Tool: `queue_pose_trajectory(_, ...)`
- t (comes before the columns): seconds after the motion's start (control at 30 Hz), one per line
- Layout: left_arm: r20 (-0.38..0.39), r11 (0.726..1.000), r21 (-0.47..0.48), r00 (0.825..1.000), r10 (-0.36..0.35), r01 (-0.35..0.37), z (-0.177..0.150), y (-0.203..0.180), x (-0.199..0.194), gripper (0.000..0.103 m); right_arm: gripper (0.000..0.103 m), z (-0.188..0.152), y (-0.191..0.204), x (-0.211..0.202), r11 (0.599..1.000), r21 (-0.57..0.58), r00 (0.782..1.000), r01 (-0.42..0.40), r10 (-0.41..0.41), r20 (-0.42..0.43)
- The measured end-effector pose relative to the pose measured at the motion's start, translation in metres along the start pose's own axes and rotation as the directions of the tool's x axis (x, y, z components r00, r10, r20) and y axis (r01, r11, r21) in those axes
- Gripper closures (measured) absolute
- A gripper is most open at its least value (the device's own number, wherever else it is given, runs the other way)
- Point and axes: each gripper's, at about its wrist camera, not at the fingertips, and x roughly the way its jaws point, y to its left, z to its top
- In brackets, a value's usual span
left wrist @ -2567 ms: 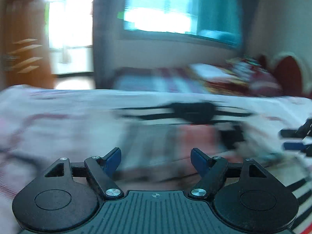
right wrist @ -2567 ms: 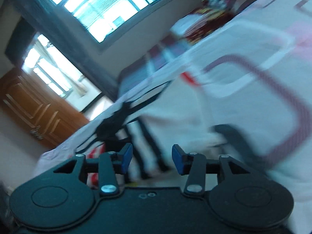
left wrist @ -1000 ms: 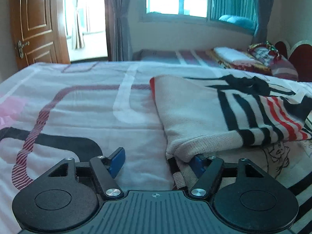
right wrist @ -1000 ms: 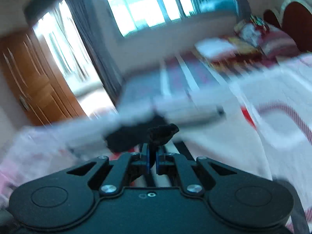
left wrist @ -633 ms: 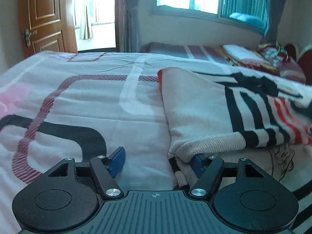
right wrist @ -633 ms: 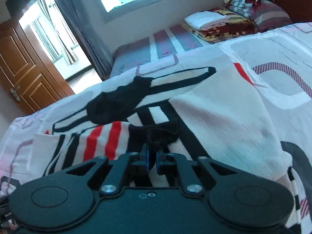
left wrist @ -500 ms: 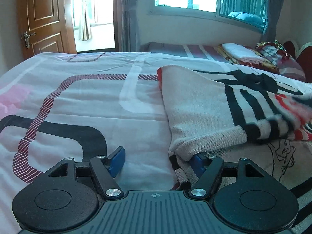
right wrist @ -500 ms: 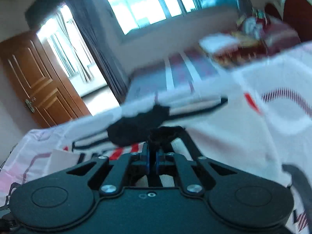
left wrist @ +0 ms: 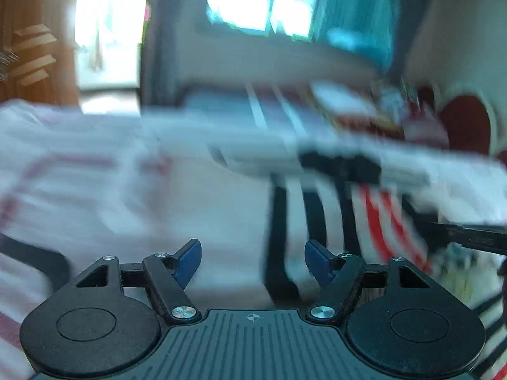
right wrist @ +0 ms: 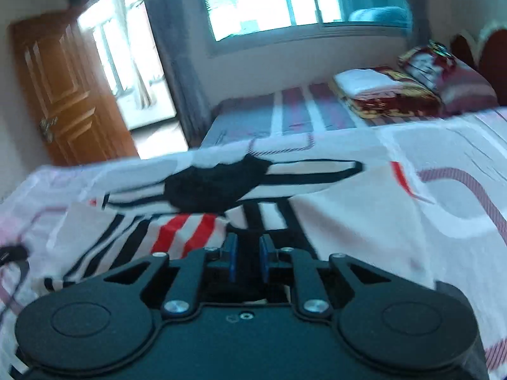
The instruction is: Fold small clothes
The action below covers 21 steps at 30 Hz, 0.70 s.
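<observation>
On the bed point(right wrist: 450, 221), toward its far edge, lies the striped sweater point(right wrist: 190, 231), black, red and cream. The right gripper point(right wrist: 247, 253) has its jaws nearly together, pinching a dark fold of that sweater between the blue pads. The left gripper point(left wrist: 252, 258) hangs over the sweater's cream part with jaws wide apart, holding nothing; its view is blurred.

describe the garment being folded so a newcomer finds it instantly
On the big bed with the white patterned bedspread, look just ahead of the right gripper. The sweater lies there: cream knit with black and red stripes, unlike the folded bedding stacked by the window.
</observation>
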Motion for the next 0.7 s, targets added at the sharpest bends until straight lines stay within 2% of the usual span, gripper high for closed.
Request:
queue_pose_trajectory(0.03,-0.012,0.998,0.056,1.000,0.020,-0.020,-0.010,-0.006,0.007,0.031,0.087,-0.003,0.005,0.010,0.999,-0.048,0.999,0.018,-0.020,-0.044)
queue_pose_trajectory(0.07,0.002,0.991,0.128,0.999,0.035,-0.035,-0.015,-0.012,0.005,0.031,0.087,-0.006,0.008,0.026,0.993,-0.105,0.990,0.056,-0.069,-0.123)
queue_pose_trajectory(0.1,-0.015,0.986,0.163,0.999,0.036,-0.033,-0.012,-0.013,0.001,0.031,0.087,-0.013,0.009,0.025,0.986,-0.156,0.992,0.061,-0.077,-0.098)
queue_pose_trajectory(0.13,-0.018,0.988,0.155,1.000,0.024,-0.021,-0.006,-0.009,-0.002,0.031,0.087,-0.013,0.011,0.024,0.979,-0.192,0.990,0.064,-0.086,-0.108)
queue_pose_trajectory(0.2,0.041,0.994,0.112,0.999,-0.010,0.006,0.012,0.005,-0.006,0.031,0.086,-0.007,0.011,0.017,0.975,-0.213,0.989,0.069,-0.095,-0.111)
queue_pose_trajectory(0.27,0.079,0.994,0.112,0.997,-0.008,-0.001,0.033,0.012,0.004,0.031,0.083,0.004,0.006,0.014,0.984,-0.163,0.996,0.071,-0.080,-0.047)
queue_pose_trajectory(0.3,0.091,0.994,0.110,0.996,-0.010,0.000,0.044,0.015,0.013,0.031,0.084,0.011,0.006,0.018,0.989,-0.133,0.997,0.063,-0.069,-0.041)
queue_pose_trajectory(0.4,0.089,0.993,0.115,0.996,-0.028,0.018,0.067,0.017,0.038,0.031,0.084,0.023,0.021,0.039,0.991,-0.129,0.999,0.026,-0.028,-0.017)
queue_pose_trajectory(0.53,0.031,0.989,0.144,0.999,0.029,-0.033,0.076,0.026,0.072,0.031,0.084,0.025,0.046,0.066,0.987,-0.153,0.999,-0.039,0.034,-0.037)
queue_pose_trajectory(0.57,-0.011,0.986,0.147,0.997,0.079,-0.077,0.074,0.031,0.085,0.031,0.082,0.022,0.051,0.072,0.985,-0.164,0.998,-0.052,0.045,-0.045)
queue_pose_trajectory(0.63,-0.001,0.998,0.054,1.000,0.026,-0.026,0.067,0.051,0.084,0.030,0.082,0.017,0.059,0.083,0.976,-0.210,0.996,-0.059,0.042,-0.083)
queue_pose_trajectory(0.7,0.018,0.996,0.057,0.997,0.069,-0.070,0.068,0.049,0.070,0.030,0.083,0.015,0.056,0.084,0.973,-0.228,0.998,-0.031,0.017,-0.062)
